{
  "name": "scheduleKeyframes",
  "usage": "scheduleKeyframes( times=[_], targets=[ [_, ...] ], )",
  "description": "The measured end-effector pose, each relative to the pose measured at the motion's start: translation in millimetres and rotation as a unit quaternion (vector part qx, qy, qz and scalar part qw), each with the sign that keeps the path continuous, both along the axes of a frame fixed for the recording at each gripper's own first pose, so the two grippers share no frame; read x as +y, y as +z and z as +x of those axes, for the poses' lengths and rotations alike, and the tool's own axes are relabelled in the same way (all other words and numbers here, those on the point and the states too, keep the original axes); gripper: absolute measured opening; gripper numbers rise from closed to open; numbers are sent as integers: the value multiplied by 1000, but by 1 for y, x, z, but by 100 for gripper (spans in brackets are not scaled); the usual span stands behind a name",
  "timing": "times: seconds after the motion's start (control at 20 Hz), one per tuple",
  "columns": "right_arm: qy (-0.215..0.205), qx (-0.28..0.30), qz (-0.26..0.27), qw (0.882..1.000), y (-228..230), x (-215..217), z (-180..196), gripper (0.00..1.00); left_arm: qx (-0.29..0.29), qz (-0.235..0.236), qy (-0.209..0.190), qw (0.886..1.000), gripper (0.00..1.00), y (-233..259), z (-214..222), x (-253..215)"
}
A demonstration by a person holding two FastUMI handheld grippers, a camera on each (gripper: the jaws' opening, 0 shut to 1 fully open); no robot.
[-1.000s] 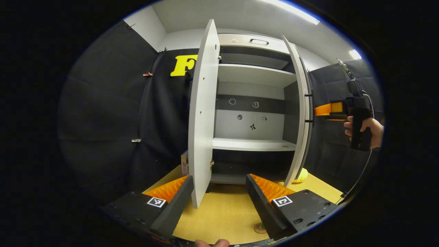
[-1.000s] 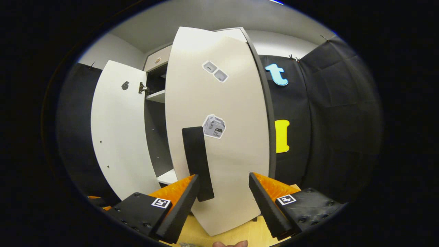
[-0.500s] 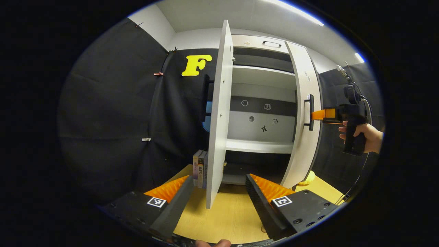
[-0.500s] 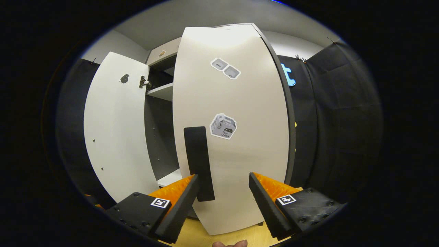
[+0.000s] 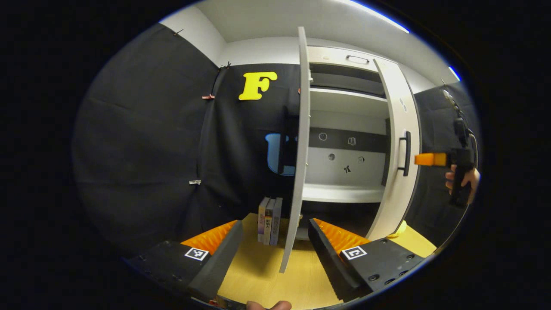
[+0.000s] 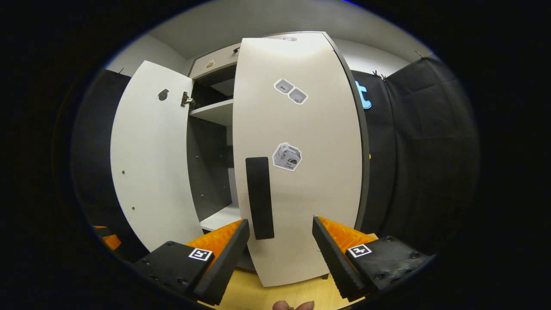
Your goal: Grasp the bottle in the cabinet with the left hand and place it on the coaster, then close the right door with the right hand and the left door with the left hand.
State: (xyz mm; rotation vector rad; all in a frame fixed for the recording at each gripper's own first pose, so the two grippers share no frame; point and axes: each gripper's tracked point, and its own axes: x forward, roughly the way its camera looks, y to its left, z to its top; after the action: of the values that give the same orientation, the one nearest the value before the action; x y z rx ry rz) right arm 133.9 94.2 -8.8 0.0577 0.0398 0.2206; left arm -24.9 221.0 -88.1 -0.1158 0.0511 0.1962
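Left gripper view: left gripper (image 5: 275, 241) sits low over the wooden table (image 5: 258, 275) w/ its jaws wide open, nothing btwn them. The left door (image 5: 296, 163) is seen almost edge-on right in front, its bottom edge lining up in the gap btwn the fingers but farther off, not touching afaict. Behind it a few books (image 5: 269, 214) stand upright on the table, just left of the door.

The cabinet (image 5: 348, 129) is open on the inside, pale shelves, small stickers on the back wall. Right door (image 5: 398, 155) is swung most of the way shut, black handle (image 5: 405, 153) facing out. Off to the right a hand (image 5: 462, 183) holds the right gripper (image 5: 426, 159), its tip near the handle but apart from it. Something yellow (image 5: 399, 229) pokes out by the foot of the right door, can't tell what it is.

Right gripper view: right gripper (image 6: 280, 241) also wide open and empty. Right door (image 6: 301, 155) close ahead, the handle (image 6: 259, 197) sits just above the left finger, no contact I can make out. Left door (image 6: 148, 159) hangs wide open at the left.

Can't make out the bottle or the coaster.
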Motion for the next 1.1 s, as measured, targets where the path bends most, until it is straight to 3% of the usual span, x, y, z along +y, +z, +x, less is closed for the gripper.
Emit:
scheduleKeyframes(
  times=[0.2, 0.4, 0.7, 0.75, 0.95, 1.1],
  targets=[
    [6, 0, -11, 1000, 1, -5, -25, 98, -7, -9, 12, 1000, 95, 26, 28, 38],
    [8, 1, -7, 1000, 2, -8, -43, 97, -12, 20, 19, 1000, 95, 47, 61, 56],
    [3, 11, -4, 1000, -4, -17, -53, 98, -8, 43, -6, 999, 95, 50, 84, 35],
    [2, 11, -2, 1000, -3, -20, -55, 98, -8, 47, -7, 999, 92, 50, 82, 31],
    [-4, 13, 6, 1000, -4, -30, -57, 98, -8, 8, -8, 1000, 94, 46, 77, 14],
    [-3, 17, 18, 1000, -3, -36, -60, 98, -8, 7, -17, 1000, 94, 45, 77, -8]
  ],
)
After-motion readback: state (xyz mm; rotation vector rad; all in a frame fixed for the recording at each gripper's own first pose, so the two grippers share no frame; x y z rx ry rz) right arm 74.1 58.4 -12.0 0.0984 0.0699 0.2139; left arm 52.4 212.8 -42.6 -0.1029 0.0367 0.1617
